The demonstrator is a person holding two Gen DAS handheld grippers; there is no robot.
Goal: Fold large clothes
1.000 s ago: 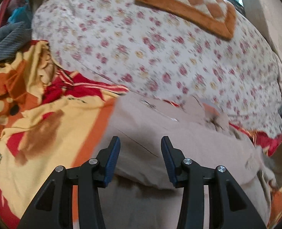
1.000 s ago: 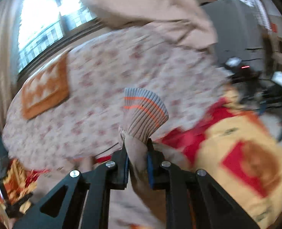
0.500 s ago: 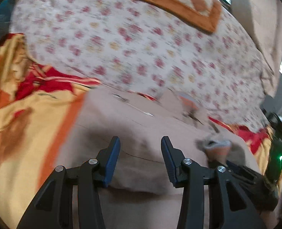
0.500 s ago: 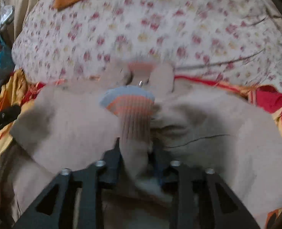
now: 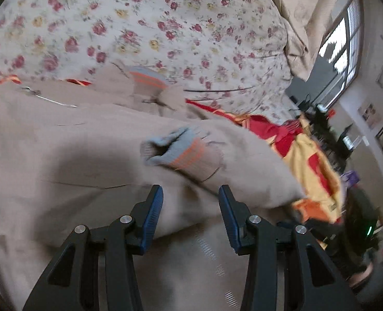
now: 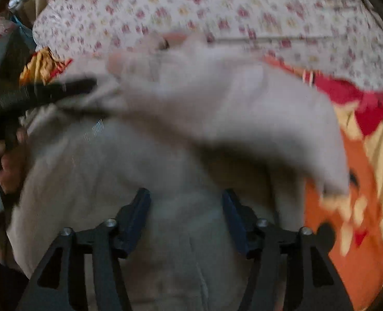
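Note:
A large beige jacket (image 5: 69, 140) lies spread on the bed, one sleeve folded across its body. The sleeve's ribbed cuff (image 5: 176, 150), grey with orange stripes, lies on top, just ahead of my left gripper (image 5: 190, 202), which is open and empty above the jacket. The striped collar (image 5: 147, 79) is at the far side. In the right wrist view the jacket (image 6: 191, 134) is blurred; my right gripper (image 6: 186, 207) is open and empty over its lower part. The left gripper (image 6: 46, 90) shows at the left edge there.
The jacket rests on a red, yellow and orange blanket (image 5: 310, 160) (image 6: 357, 181). A flowered quilt (image 5: 139, 20) (image 6: 217, 10) is heaped behind it. A window (image 5: 341, 46) and dark furniture stand at the right. A hand (image 6: 7, 160) holds the left tool.
My right gripper opened and let go of the striped cuff, laying the sleeve across the jacket, then drew back. My left gripper swung right, staying open.

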